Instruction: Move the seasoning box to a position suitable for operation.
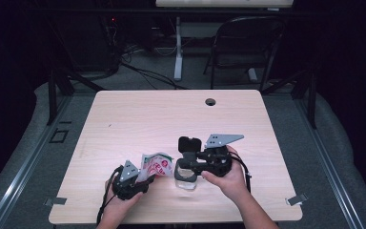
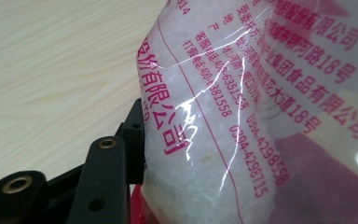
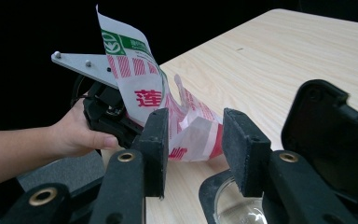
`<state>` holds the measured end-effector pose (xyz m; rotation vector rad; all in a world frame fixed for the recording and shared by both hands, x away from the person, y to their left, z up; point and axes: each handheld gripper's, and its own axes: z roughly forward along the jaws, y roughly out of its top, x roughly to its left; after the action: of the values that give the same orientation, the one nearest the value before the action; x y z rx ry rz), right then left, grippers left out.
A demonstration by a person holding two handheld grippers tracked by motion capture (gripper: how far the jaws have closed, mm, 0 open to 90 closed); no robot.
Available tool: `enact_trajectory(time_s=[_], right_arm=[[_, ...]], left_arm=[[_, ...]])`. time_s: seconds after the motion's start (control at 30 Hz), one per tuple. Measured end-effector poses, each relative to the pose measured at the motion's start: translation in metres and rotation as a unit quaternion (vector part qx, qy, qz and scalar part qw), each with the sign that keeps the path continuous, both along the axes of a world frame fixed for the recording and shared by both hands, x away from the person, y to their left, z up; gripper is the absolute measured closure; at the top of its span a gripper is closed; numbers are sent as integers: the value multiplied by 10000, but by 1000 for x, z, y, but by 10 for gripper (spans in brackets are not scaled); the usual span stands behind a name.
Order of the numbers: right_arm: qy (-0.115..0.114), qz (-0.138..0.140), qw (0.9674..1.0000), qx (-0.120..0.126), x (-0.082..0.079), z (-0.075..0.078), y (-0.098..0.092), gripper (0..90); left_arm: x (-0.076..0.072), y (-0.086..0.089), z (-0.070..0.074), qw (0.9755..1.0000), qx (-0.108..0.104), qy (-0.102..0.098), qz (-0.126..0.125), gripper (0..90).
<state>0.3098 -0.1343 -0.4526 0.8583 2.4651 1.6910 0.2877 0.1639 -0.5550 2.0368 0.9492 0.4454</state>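
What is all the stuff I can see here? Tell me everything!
bag: 1, clear plastic with red and green print, white grains inside, near the table's front edge, pinched by the left gripper
jar: 1, clear with a black flip lid standing open, on the table right of the bag, under the right gripper
table: 1, light wood
hole: 1, dark, in the table near the far edge
chair: 1, black, on the floor behind the table
cables: several, black, on the floor behind the table
left gripper: 1, black, shut on the bag
right gripper: 1, black, jaws open above the jar
hands: 2, each holding a gripper
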Motion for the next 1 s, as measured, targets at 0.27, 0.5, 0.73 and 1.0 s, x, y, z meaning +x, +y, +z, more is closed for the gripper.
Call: enact_trajectory(time_s=[0.27, 0.5, 0.73, 1.0], right_arm=[[-12, -99, 9999, 103, -1, 3, -7, 637], [17, 1, 10000, -26, -3, -2, 2, 638], [16, -67, 9999, 82, -4, -1, 2, 644], [22, 60, 9998, 181, -7, 0, 5, 730]], left_arm=[[6, -7, 10, 9999, 52, -162, -23, 536], [7, -10, 11, 9996, 149, -231, -7, 536], [8, -13, 14, 9993, 217, -300, 7, 537], [9, -20, 16, 9984, 400, -410, 23, 538]])
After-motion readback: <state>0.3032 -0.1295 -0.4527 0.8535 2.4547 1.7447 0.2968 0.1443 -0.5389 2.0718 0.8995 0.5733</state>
